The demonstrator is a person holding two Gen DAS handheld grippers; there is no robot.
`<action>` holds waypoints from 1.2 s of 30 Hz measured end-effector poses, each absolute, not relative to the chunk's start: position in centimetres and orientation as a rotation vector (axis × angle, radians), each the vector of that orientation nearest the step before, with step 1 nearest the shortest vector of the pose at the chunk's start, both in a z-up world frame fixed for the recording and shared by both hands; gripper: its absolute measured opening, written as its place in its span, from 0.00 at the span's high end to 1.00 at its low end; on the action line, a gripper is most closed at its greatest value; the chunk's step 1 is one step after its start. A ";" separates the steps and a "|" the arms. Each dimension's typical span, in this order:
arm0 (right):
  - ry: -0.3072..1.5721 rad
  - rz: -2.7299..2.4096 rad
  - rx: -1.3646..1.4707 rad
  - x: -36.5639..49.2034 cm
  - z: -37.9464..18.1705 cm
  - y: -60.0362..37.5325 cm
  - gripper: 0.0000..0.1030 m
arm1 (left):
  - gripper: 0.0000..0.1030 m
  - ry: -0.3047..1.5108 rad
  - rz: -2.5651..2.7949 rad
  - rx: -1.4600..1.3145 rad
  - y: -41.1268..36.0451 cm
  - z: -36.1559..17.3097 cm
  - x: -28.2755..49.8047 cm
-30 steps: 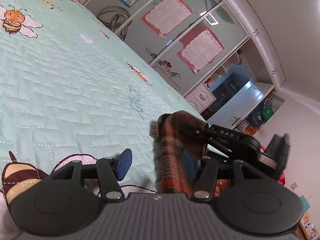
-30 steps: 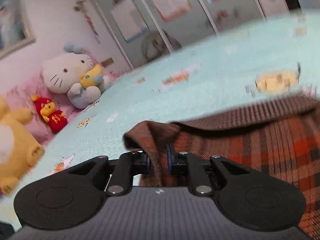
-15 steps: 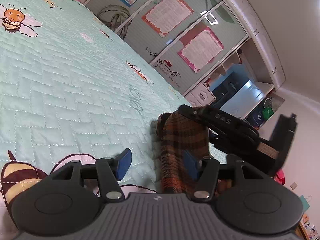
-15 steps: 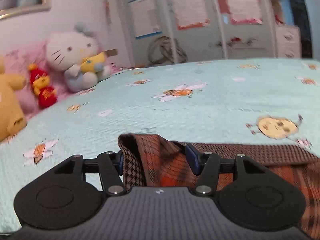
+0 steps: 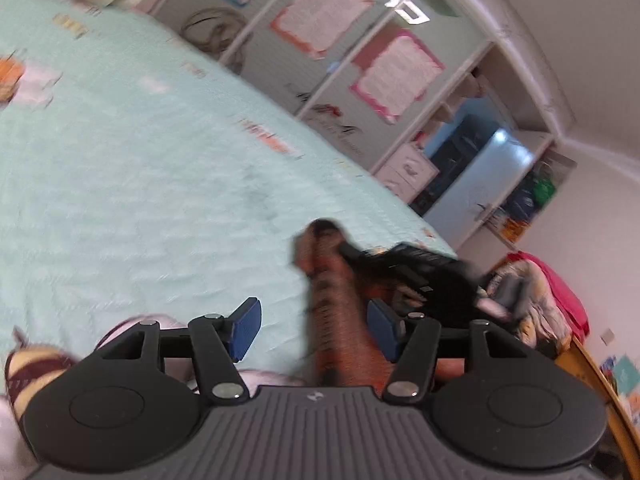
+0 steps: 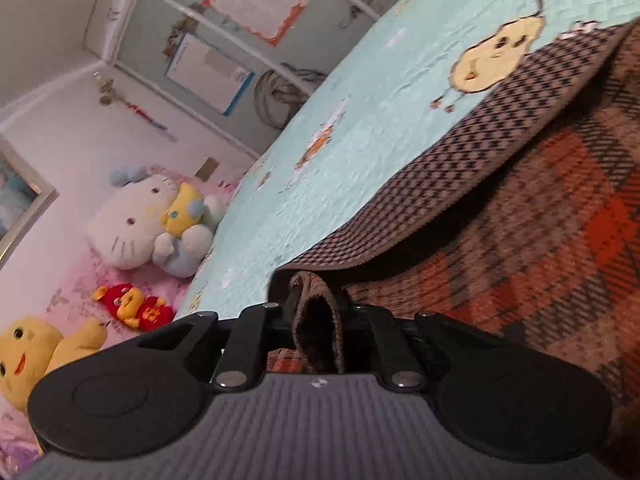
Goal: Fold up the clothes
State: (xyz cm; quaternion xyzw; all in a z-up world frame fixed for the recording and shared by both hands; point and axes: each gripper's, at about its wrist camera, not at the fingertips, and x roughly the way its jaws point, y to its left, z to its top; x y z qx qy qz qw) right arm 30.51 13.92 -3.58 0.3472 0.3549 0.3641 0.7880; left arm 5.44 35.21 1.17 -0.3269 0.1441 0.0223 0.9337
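Since both views are partly smeared by motion, findings are limited to what reads clearly.

Garment: a plaid garment [image 6: 552, 216] in orange, brown and black, with a houndstooth lining showing at its turned edge, lies on the bed [image 6: 384, 92], which carries a pale green quilted cover printed with cartoon figures.

Right gripper [image 6: 318, 320]: its jaws have just been closing, and they now stand narrow, pinched on a bunched corner of the garment. The cloth fills the gap between them.

Left gripper [image 5: 312, 330]: jaws stand fairly wide. A raised ridge of the garment [image 5: 334, 308] stands between the blue pads [image 5: 245, 326], close to the right-hand one; no squeeze on the cloth is visible, so I judge it not gripped. Contact with that pad cannot be settled through the blur.

Relation of grippers: in the left wrist view the right gripper [image 5: 416, 276] appears as a dark blurred shape just beyond the ridge of cloth, so the two tools are near each other at the same edge.

Surroundings: plush toys [image 6: 148, 224] sit at the head of the bed, well apart from the work; wardrobe doors [image 5: 328, 52] with posted sheets stand behind.

Step in hand, as judged: securing the second hold on the garment's edge before a fold is carried over. One corner is taken; the other is not yet.

Next move, as judged: the left jaws need to close on the ridge, catching all layers. Both holds should then travel together, keeping the edge taut, so the fold lands square.
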 end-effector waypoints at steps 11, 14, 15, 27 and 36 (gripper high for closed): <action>0.805 0.840 0.932 31.7 -4.9 12.3 0.86 | 0.90 0.339 -0.065 -1.081 35.8 -4.5 15.2; 0.789 0.805 0.932 31.7 -4.5 11.9 0.81 | 0.88 0.344 -0.066 -1.087 36.3 -4.8 15.1; 0.780 0.784 0.910 31.5 -4.0 11.8 0.76 | 0.88 0.348 -0.061 -1.058 36.2 -4.7 15.0; 0.681 0.855 0.465 28.5 3.0 11.8 0.82 | 0.88 0.361 -0.030 -0.992 36.2 -4.3 15.0; 0.807 0.742 0.440 30.8 -1.4 13.4 1.00 | 0.46 0.314 -0.054 -0.956 35.4 -2.9 14.3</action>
